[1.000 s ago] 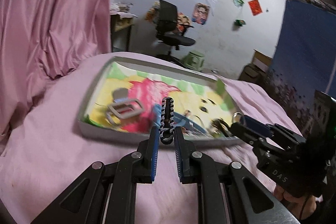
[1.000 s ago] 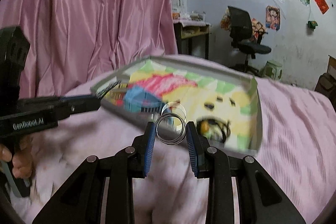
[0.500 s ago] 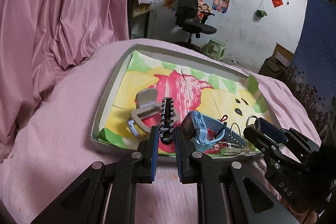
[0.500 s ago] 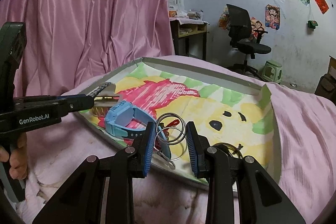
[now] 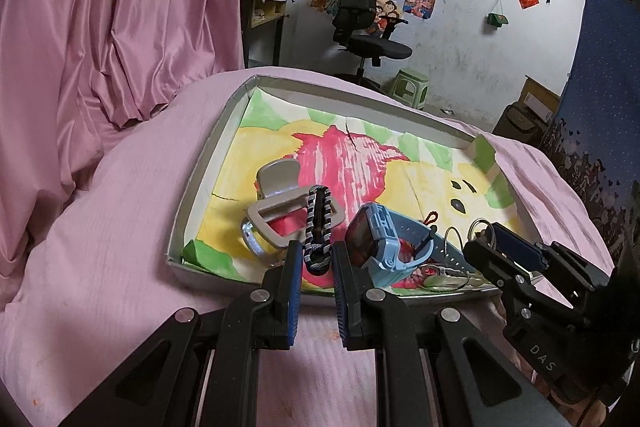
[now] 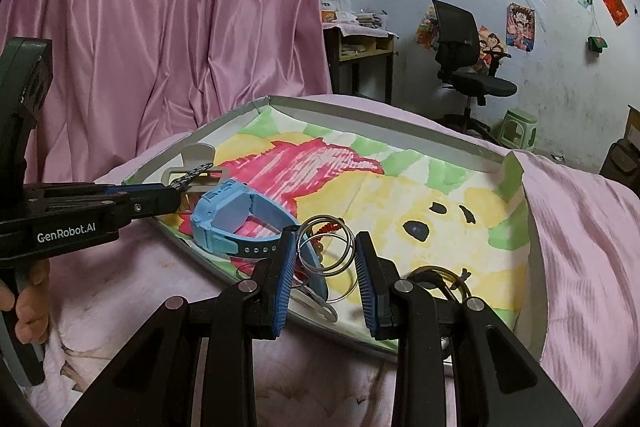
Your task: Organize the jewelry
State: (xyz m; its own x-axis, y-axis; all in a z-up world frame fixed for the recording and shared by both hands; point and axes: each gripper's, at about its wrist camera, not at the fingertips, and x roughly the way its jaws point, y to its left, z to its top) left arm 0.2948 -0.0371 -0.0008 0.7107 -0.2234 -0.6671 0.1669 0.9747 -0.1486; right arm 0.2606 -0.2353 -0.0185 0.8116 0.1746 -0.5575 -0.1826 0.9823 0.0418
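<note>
A shallow tray [image 5: 208, 163] is set on pink bedding, with a blue watch [image 5: 384, 247] lying at its near edge. A striped cord [image 5: 318, 227] is clenched by the left gripper [image 5: 316, 269]; wire rings [image 6: 326, 245] are pinched by the right gripper [image 6: 326, 259]. Snagging on the watch strap is risked if the rings are released there.

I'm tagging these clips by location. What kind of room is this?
Most likely a bedroom or study at home, not a lab: a black office chair by a cluttered desk, cartoon posters on a scuffed white wall, and pink bedding under the tray.
</note>
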